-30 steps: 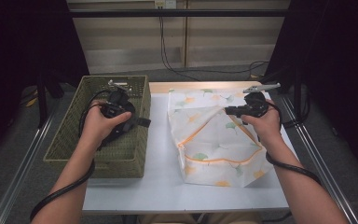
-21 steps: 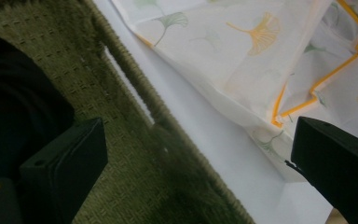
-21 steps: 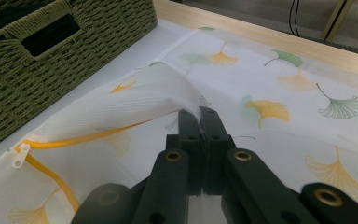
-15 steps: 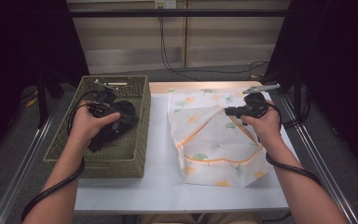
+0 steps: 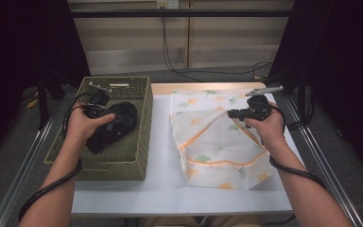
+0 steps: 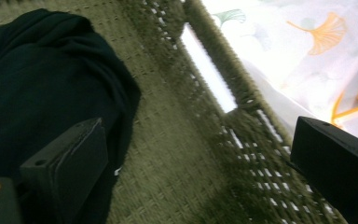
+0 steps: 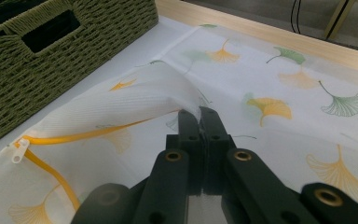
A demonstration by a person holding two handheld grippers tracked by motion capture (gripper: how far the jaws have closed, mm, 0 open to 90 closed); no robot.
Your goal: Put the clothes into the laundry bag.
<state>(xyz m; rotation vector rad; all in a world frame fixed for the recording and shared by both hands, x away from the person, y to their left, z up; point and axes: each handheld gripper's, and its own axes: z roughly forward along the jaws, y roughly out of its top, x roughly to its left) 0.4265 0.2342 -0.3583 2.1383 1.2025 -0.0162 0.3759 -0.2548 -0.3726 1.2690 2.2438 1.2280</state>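
Laundry bag (image 5: 220,137), white mesh printed with ginkgo leaves and edged by an orange zipper, is lying spread on the white tabletop (image 5: 160,156) in the high view, right of a woven basket (image 5: 137,118). The right gripper (image 5: 234,113) is pinching the bag's upper layer and lifting it into a soft ridge, so the mouth along the zipper is gaping. Inside the basket a dark garment (image 5: 116,125) is lying crumpled, and the left gripper (image 5: 99,113) is hovering at it.

In the left gripper view the jaws are standing wide apart and released, one over the dark garment (image 6: 42,93), the other near the basket (image 6: 191,154) wall, with the laundry bag (image 6: 307,46) showing beyond. The cloth is looking limp and light; it will likely sag and trail, so a bite into a thick bunched fold at its middle should be carrying it better than an edge.

In the right gripper view the jaws are clenched on a fold of the laundry bag (image 7: 135,105), the zipper pull (image 7: 17,150) lying at the left. The mesh is looking thin and a bit slippery, so keeping hold close to the zipper hem should be holding the mouth open.
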